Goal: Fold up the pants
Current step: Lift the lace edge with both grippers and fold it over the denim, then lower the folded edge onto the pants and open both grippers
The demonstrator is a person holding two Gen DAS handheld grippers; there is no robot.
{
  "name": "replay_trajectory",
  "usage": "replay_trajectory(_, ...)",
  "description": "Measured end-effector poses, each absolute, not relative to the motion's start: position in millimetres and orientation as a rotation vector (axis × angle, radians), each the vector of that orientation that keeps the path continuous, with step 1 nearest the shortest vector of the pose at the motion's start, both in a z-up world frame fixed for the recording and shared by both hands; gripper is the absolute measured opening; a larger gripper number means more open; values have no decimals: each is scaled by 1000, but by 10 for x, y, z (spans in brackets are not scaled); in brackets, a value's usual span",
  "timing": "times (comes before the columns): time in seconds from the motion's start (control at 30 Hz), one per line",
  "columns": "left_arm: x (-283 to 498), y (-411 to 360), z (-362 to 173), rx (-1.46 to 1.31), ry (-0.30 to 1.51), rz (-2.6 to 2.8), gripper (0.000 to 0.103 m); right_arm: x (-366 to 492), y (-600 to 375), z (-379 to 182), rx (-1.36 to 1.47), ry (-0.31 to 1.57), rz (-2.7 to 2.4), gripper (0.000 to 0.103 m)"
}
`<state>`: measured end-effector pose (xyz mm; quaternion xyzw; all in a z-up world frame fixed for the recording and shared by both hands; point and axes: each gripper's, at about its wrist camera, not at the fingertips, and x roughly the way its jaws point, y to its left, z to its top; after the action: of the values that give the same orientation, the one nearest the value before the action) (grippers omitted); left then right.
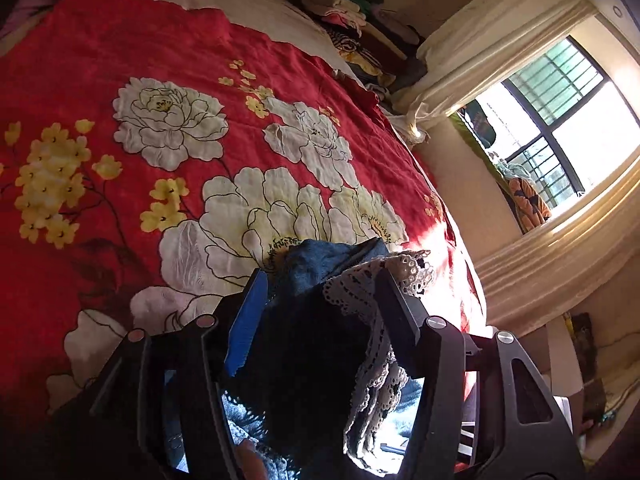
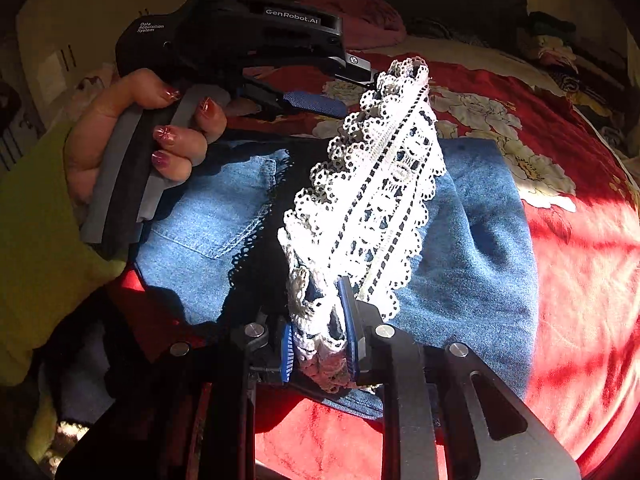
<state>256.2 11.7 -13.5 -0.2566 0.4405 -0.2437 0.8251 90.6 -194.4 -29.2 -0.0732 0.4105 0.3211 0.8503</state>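
Note:
The pants [image 2: 472, 240] are blue denim with a white lace hem [image 2: 372, 200] and lie on a red floral bedspread [image 2: 580, 280]. My right gripper [image 2: 320, 344] is shut on one end of the lace hem near the camera. My left gripper [image 1: 320, 280] holds the other end of the hem, with denim [image 1: 312, 340] and lace [image 1: 376, 360] bunched between its fingers, lifted above the bed. The left gripper also shows in the right wrist view [image 2: 352, 92], held by a hand [image 2: 160, 136]. A back pocket [image 2: 224, 208] faces up.
The red bedspread with white and yellow flowers [image 1: 180, 128] covers the bed. Stacked folded clothes [image 1: 360, 24] sit at the far edge. A window [image 1: 560, 120] with cream curtains [image 1: 500, 40] is to the right. A pink cloth [image 2: 360, 16] lies near the headboard.

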Motion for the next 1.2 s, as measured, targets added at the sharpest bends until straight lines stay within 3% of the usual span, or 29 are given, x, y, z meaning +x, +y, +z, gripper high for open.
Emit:
replay_trajectory(0.1, 2550, 243, -205, -653, 939, -540, 64, 865, -1910, -319, -178, 858, 681, 21)
replay_trajectory(0.27, 2551, 205, -212, -753, 940, -611, 74, 715, -1826, -241, -192, 822, 729, 20)
replay_trajectory(0.3, 2555, 165, -211, -738, 950, -614, 77, 691, -1787, -262, -209, 825, 742, 22)
replay_trajectory(0.37, 2580, 63, -243, -672, 980, -572, 77, 685, -1743, -345, -224, 851, 755, 38)
replay_trajectory(0.4, 2602, 14, -279, -629, 1009, -540, 77, 674, -1748, -357, -207, 855, 760, 40)
replay_trajectory(0.47, 2632, -60, -360, -579, 1043, -516, 55, 664, -1799, -310, -148, 846, 795, 51)
replay_trajectory(0.5, 2636, -82, -388, -555, 1053, -500, 37, 655, -1855, -263, -115, 841, 801, 52)
replay_trajectory(0.53, 2642, -96, -408, -527, 1058, -481, 28, 661, -1935, -213, -86, 832, 798, 55)
replay_trajectory(0.63, 2626, -60, -399, -509, 1035, -490, 16, 756, -2237, -53, 2, 791, 754, 61)
replay_trajectory(0.73, 2591, -55, -276, -496, 980, -517, 13, 948, -2544, 14, 42, 781, 652, 63)
replay_trajectory(0.9, 2670, -107, -305, -413, 981, -449, 14, 1234, -2756, -76, 29, 822, 555, 65)
replay_trajectory(1.0, 2723, -78, -452, -438, 1012, -421, 20, 1349, -2668, -227, -50, 876, 519, 66)
replay_trajectory(1.07, 2667, -30, -417, -456, 987, -420, 27, 1362, -2654, -344, -66, 918, 493, 66)
replay_trajectory(1.13, 2578, 14, -321, -443, 963, -390, 43, 1381, -2670, -429, -39, 935, 505, 66)
replay_trajectory(1.2, 2448, 68, -212, -429, 951, -352, 45, 1354, -2715, -441, -17, 927, 516, 67)
